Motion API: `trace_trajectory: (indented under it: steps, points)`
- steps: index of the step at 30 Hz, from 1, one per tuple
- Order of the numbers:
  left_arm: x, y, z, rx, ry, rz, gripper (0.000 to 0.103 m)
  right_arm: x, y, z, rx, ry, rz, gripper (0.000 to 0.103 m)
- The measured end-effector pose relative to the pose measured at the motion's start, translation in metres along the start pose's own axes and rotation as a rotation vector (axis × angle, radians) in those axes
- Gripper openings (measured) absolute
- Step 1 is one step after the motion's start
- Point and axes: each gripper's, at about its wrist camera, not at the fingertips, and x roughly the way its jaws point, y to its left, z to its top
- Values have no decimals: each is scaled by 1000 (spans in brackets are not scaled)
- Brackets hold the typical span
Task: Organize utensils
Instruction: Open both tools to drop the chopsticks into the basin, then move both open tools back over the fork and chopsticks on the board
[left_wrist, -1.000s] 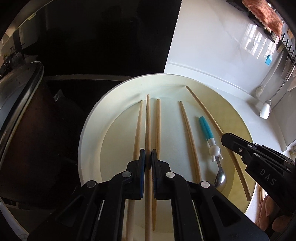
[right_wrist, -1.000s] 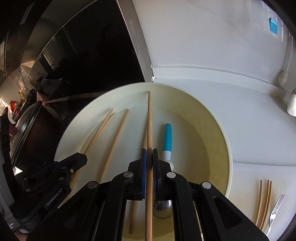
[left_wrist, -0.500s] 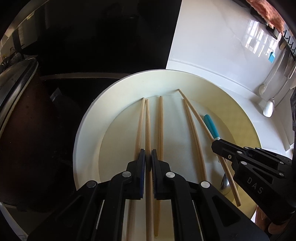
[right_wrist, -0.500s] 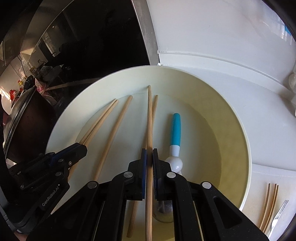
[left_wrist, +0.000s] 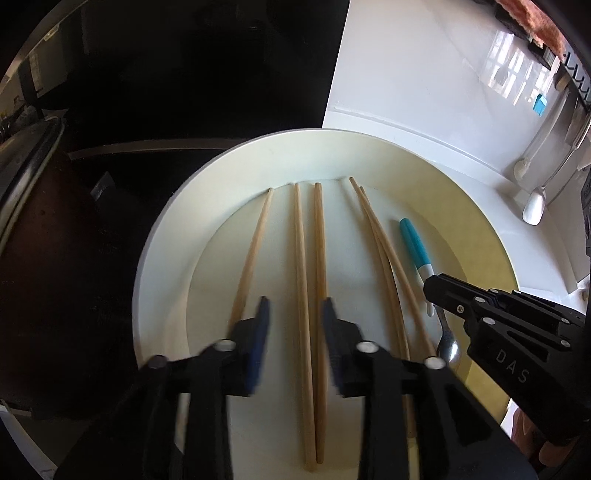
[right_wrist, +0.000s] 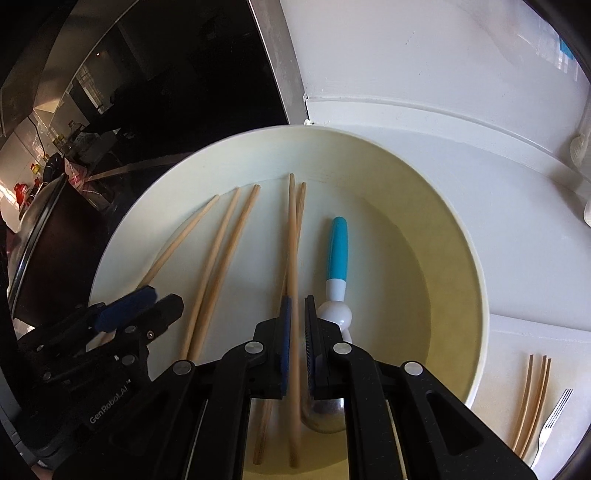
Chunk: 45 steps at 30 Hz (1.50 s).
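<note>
Chopsticks, pale bamboo (left_wrist: 300, 280), lie between my left gripper's (left_wrist: 295, 314) opening jaws; my right gripper's (right_wrist: 297, 317) jaws, also opening, may roll theirs (right_wrist: 293, 258) against the blue-handled spoon (right_wrist: 338, 251).

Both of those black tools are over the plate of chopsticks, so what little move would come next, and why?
Probably lift both tools clear. The left tool is opening over two chopsticks lying flat on the plate, and the right tool is opening around another chopstick.
</note>
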Motion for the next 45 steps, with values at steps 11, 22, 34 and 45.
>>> trace_trajectory:
  steps: [11,22,34,45]
  points:
    - [-47,19,-1,-60,-59,34,84,-49,-13,-9,43,-115,-21,36]
    - [-81,16,-28,3,-91,-3,87,-81,-14,-36,73,-135,-28,40]
    - [-100,6,-41,40,-98,-48,93,-125,-27,-84,174,-175,-96,47]
    - [-113,-72,-53,132,-133,-159,97,-183,-95,-168,358,-202,-244,50]
